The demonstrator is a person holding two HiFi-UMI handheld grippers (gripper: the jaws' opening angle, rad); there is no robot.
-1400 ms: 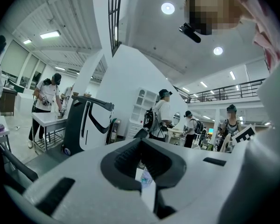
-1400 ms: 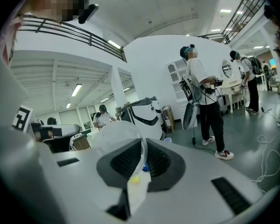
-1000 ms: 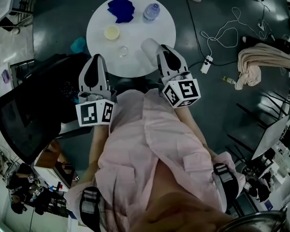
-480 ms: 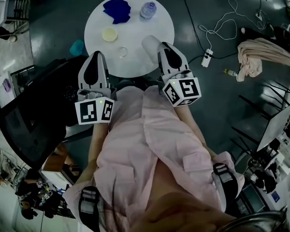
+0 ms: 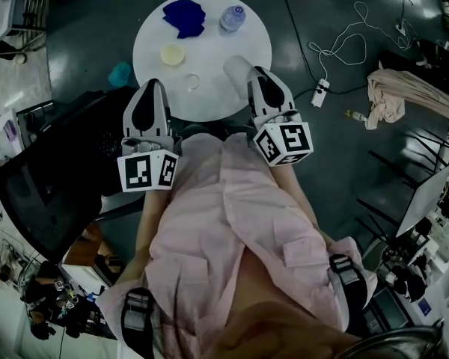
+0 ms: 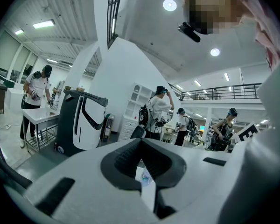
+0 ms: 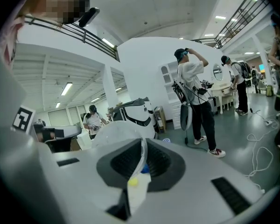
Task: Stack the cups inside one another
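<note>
Both grippers are held out ahead of the person's pale pink shirt [image 5: 224, 223], pointing forward at the round white table [image 5: 217, 47] and lying roughly level (their own views look out across the hall, not down).

The right gripper [image 5: 256, 81] reaches over the near right edge of the table, its marker cube [image 5: 284, 142] close to the chest. Its jaws are pinched on the thin wall of a translucent plastic cup [image 5: 236, 67]. The right gripper view shows the rim running between the dark pads [image 7: 161, 164], with the cup's body [image 7: 116, 132] bulging to the left of them. The cup is tilted, off the tabletop.

The left gripper [image 5: 150, 96] sits at the near left edge, its cube [image 5: 147, 172] just beside the shirt. Its jaws are pressed together with nothing between them (only a thin slit of table shows through).

On the table, a small clear cup [image 5: 192, 81] stands near the front, between the two grippers. A pale yellow round cup [image 5: 172, 54] stands behind it to the left. At the far side lie a crumpled dark blue cloth [image 5: 184, 15] and a clear water bottle [image 5: 233, 18], near each other but apart.
</note>
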